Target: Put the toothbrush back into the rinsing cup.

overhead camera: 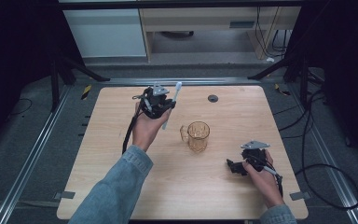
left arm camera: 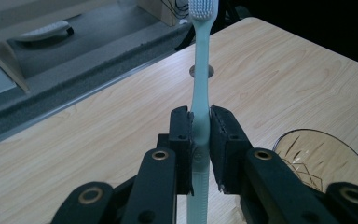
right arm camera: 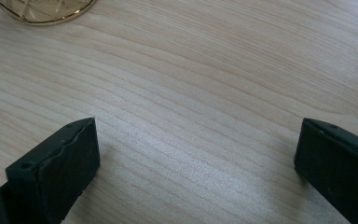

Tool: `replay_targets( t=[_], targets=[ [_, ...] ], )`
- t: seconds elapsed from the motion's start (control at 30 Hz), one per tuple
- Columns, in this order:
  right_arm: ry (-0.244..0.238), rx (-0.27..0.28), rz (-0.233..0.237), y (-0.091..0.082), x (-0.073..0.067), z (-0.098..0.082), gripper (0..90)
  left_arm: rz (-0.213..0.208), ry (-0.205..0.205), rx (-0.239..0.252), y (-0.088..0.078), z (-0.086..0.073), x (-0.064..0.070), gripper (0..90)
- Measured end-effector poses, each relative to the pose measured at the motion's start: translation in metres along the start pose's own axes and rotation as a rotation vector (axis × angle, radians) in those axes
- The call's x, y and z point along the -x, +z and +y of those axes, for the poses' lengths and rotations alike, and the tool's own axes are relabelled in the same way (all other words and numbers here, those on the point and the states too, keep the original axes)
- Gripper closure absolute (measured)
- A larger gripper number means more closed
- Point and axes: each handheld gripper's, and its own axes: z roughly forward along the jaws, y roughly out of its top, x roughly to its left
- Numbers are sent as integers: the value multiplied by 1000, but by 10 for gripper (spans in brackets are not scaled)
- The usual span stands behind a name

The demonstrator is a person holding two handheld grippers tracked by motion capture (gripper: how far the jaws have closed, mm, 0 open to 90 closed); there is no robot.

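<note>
Black jaws of the left gripper (left arm camera: pixel 199 140) sit closest in its own view, clamped on the pale green handle of a toothbrush (left arm camera: pixel 200 88) that stands upright with its white bristles at the top. Seen from the high view, that gripper (overhead camera: pixel 157 105) is held above the far left part of the wooden table (overhead camera: pixel 242 196), with the amber glass cup (overhead camera: pixel 198 136) near the table's middle. Nearer the right edge, the right gripper (overhead camera: pixel 235 166) has its jaws spread wide over bare wood, holding nothing.
</note>
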Motion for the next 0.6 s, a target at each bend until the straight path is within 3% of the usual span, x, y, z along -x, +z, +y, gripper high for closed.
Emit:
replay_targets(
  t=[0.4,0.6],
  targets=[
    [-6,0,7,0,-1,-1,6,55,-29,168,-10,-5,6,788],
    [-9,1,8,-1,-1,-1,6,51,-26,188,-12,-9,8,788]
  ],
)
